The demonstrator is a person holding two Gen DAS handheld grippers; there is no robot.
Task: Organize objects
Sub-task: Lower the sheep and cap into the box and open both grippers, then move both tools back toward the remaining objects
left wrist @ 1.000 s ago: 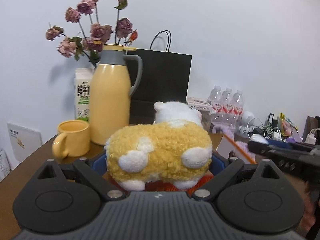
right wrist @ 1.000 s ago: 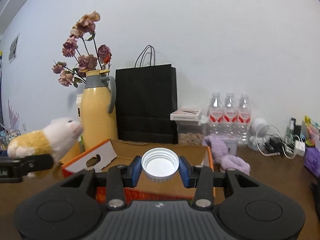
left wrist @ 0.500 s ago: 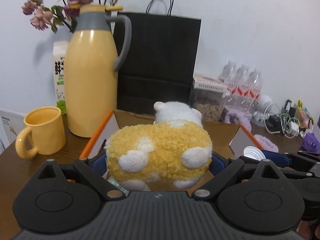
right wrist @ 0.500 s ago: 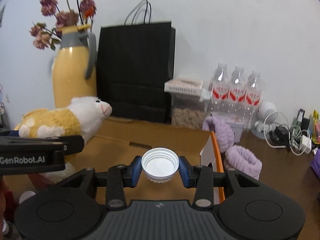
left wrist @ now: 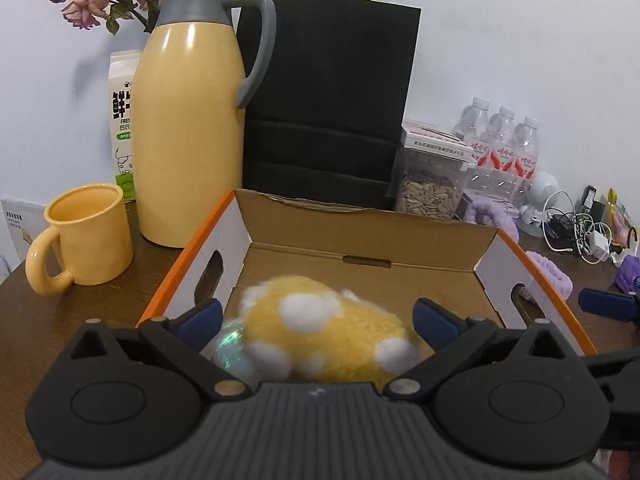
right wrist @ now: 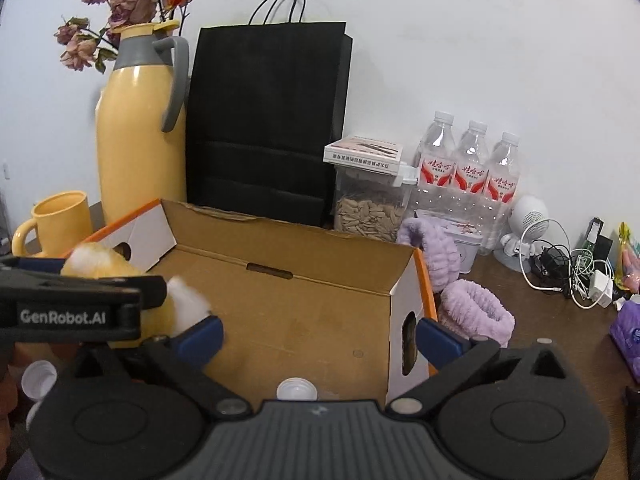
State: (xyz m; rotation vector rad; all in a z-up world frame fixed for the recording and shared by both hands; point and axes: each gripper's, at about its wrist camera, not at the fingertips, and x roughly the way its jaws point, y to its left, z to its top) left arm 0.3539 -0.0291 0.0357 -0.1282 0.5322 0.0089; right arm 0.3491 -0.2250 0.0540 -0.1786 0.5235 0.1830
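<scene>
Both jaws have just sprung wide, gripping nothing: the left gripper (left wrist: 316,318) over one plush (left wrist: 324,336), the right gripper (right wrist: 318,334) over one cap (right wrist: 297,389), both inside the box (left wrist: 360,236). Behind stand one mug (left wrist: 86,236), one flask (left wrist: 188,120), three bottles (right wrist: 468,164).

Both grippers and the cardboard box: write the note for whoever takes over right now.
Left gripper: jaws have just been opening; wide now, with the yellow plush toy blurred between them but clear of the pads, inside the cardboard box.
Right gripper: jaws have just been opening, nothing gripped; the white bottle cap lies on the box floor below.
Done: toy and cap released into the box.
Left: purple headbands still on the table beside the box; draw both grippers back first.
</scene>
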